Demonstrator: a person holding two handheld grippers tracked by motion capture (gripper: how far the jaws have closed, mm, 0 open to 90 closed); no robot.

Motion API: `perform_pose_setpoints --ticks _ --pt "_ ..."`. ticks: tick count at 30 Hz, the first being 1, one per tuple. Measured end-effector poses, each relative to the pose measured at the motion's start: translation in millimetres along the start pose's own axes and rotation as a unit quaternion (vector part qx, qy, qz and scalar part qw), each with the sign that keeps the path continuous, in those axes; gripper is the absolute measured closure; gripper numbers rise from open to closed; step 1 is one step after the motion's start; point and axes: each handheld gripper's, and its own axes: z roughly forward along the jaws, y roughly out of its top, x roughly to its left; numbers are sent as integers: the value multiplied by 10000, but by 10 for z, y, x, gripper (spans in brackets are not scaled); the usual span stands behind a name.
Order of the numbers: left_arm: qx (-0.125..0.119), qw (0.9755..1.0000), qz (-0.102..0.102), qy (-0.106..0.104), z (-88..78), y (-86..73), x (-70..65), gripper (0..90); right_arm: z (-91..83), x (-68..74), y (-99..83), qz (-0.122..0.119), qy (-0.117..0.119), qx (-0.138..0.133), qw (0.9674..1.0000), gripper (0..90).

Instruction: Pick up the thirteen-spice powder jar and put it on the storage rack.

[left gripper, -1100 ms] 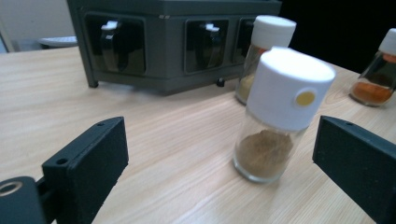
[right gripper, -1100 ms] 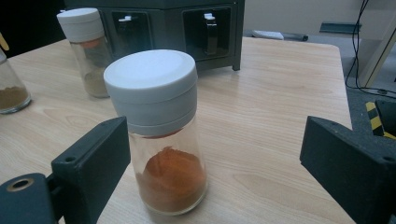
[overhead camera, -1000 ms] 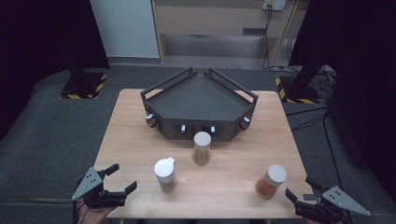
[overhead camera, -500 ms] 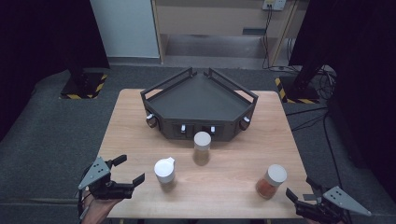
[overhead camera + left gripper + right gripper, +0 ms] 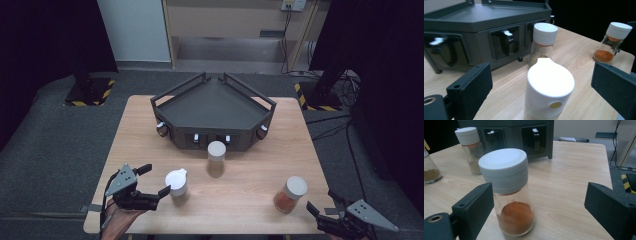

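3 spice jars stand upright on the bench (image 5: 250,200), well apart from each other. The spout-lid jar (image 5: 176,184) sits front-left, white lid with a pouring lip; in the left gripper view it (image 5: 550,92) is between the 2 black jaws, no contact on either side. Left tool (image 5: 152,181) is released, jaws spread wide, hovering just beside this jar at the bench's front-left edge, with the person's hand (image 5: 117,220) under it.

The orange-powder jar (image 5: 290,194) sits front-right, flat white screw cap, powder filling roughly the bottom part. In the right gripper view it (image 5: 510,195) stands nearer the left jaw than the right one, clear of both. Right tool (image 5: 324,209) is also released, jaws wide, just beside that jar at the front-right corner.

The middle jar (image 5: 216,158) has a white cap and tan contents, and stands just in front of the dark rack (image 5: 215,102); neither tool is near it.

The rack is a wedge-shaped dark tray with raised rails, on the far half of the bench. Its front face has 2 recessed slots with small white-tipped levers, plus 1 knob at each front corner. Tray top carries nothing visible.

Behind the bench: grey floor, a pale cabinet (image 5: 220,20), cables (image 5: 287,35) at back right, 2 stand bases with yellow-black hazard tape (image 5: 90,95).
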Motion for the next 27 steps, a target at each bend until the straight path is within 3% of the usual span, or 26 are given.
perform_pose_setpoints --ticks 16,27 --pt "241 9996 -80 -160 351 -121 -3 46 0 -4 -3 -1 16 -10 10000 90" --pt "281 9993 -105 -201 474 -218 11 135 -2 -10 -7 6 28 -23 10000 90"
